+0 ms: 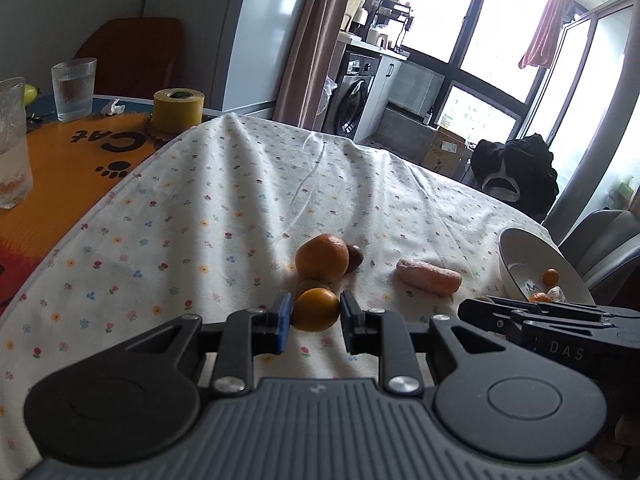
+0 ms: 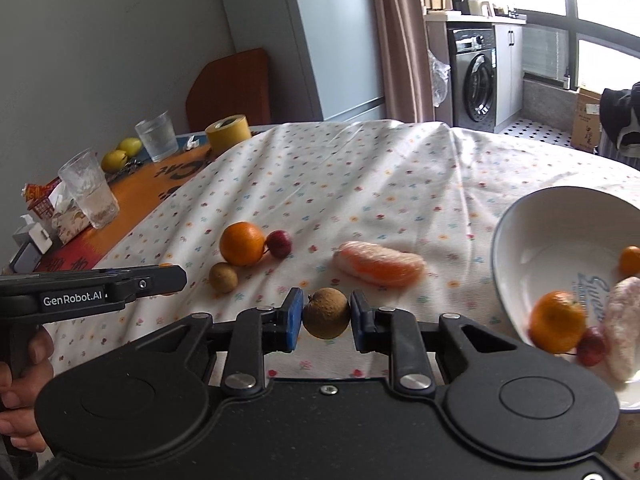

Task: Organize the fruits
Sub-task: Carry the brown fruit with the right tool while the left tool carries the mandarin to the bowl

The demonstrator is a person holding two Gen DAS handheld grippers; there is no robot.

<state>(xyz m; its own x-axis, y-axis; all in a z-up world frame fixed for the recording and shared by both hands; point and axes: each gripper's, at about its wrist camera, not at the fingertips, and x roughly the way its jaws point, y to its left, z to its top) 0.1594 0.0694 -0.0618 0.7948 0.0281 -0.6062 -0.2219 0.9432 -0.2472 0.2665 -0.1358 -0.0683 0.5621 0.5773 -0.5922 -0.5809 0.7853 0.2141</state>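
My left gripper [image 1: 315, 316] is shut on a small orange fruit [image 1: 316, 306] low over the flowered cloth. Just behind it lie a bigger orange [image 1: 322, 258], a dark red fruit [image 1: 355, 258], a brown longan [image 1: 308, 285] and a peeled citrus segment [image 1: 428, 277]. My right gripper [image 2: 326, 320] is shut on another brown longan [image 2: 326, 310]. To its right, a white bowl [image 2: 560, 220] tilts toward me and holds an orange [image 2: 558, 321], a small orange fruit [image 2: 630, 260], a red fruit [image 2: 592, 346] and a peeled segment [image 2: 622, 328]. The left gripper [image 2: 176, 276] shows side-on at the left.
On the orange cat mat [image 1: 80, 152] at the back left stand two glasses [image 1: 74, 88], a yellow tape roll [image 1: 178, 110], lemons [image 2: 120, 154] and a tissue box [image 2: 60, 208]. A hand [image 2: 20, 364] holds the left tool. Chairs stand beyond the table's far and right edges.
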